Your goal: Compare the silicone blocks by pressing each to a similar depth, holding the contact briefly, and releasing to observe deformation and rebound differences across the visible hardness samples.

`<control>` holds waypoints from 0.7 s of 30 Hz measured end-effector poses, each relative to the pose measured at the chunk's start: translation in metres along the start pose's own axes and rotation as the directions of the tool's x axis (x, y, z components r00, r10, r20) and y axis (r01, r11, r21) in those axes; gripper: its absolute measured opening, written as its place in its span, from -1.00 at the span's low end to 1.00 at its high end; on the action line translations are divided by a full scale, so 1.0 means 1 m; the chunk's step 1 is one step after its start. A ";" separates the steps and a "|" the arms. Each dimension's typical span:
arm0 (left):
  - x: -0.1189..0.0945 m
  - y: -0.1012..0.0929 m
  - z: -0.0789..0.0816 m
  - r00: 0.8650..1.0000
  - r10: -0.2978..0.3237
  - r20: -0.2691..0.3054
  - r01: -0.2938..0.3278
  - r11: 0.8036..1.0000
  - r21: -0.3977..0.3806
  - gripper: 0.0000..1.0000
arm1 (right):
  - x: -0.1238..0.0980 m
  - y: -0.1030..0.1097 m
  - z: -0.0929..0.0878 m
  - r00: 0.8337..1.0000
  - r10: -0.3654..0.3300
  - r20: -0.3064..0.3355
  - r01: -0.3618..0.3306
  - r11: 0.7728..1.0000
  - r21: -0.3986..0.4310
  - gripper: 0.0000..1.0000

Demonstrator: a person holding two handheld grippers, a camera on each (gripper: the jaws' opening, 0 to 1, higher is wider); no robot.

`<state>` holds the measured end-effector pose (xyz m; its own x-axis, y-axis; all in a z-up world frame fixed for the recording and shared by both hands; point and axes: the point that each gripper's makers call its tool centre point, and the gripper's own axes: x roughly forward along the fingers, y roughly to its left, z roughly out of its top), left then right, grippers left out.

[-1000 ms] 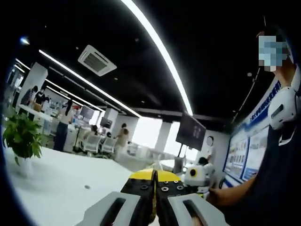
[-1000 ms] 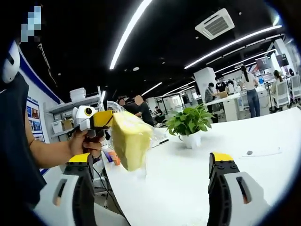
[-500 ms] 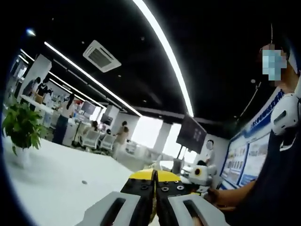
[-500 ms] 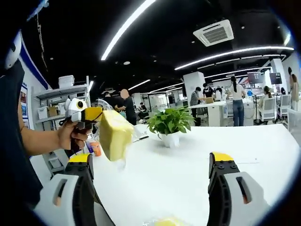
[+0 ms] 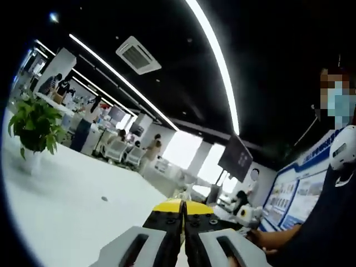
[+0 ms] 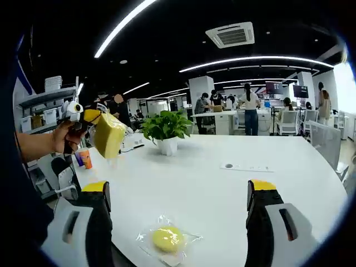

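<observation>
In the right gripper view a hand point(image 6: 62, 138) holds my left gripper point(image 6: 95, 118) up at the left, above the white table point(image 6: 222, 189). It is shut on a yellow silicone block point(image 6: 108, 135) in a clear bag, which hangs from its jaws. In the left gripper view that same left gripper point(image 5: 183, 207) has its yellow-tipped jaws pressed together. My right gripper point(image 6: 179, 187) stands open, with nothing between its jaws. Below it, a round yellow silicone piece point(image 6: 168, 239) lies in a clear bag on the table's near part.
A potted plant point(image 6: 166, 129) stands mid-table, also seen as the plant point(image 5: 34, 125) at the left. An orange cup point(image 6: 84, 158) sits near the table's left edge. A small grommet point(image 6: 228, 166) marks the tabletop. Desks, chairs and people fill the back of the office.
The right gripper view has tipped down toward the table, bringing the bagged round yellow piece into sight. The left gripper with its hanging block now looks smaller and farther left. Both grippers keep their states.
</observation>
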<state>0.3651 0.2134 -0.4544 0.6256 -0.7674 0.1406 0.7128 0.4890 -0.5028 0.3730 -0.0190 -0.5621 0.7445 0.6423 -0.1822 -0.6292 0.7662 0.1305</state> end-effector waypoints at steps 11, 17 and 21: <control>-0.005 0.029 -0.033 0.997 0.078 0.002 -0.078 0.995 -0.067 -1.00 | -0.017 -0.027 -0.029 0.997 -0.055 -0.058 0.057 0.998 0.025 0.93; -0.013 0.041 -0.045 0.995 0.101 0.010 -0.099 0.985 -0.141 -1.00 | -0.019 -0.038 -0.034 0.990 -0.103 -0.093 0.101 0.994 -0.031 0.93; -0.016 0.048 -0.044 0.993 0.114 0.024 -0.108 0.979 -0.173 -1.00 | -0.021 -0.040 -0.038 0.990 -0.105 -0.097 0.103 0.994 -0.031 0.93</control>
<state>0.3755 0.2306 -0.5179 0.7100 -0.6967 0.1030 0.5757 0.4900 -0.6546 0.3736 -0.0636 -0.6009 0.7814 0.5532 -0.2887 -0.5559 0.8273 0.0807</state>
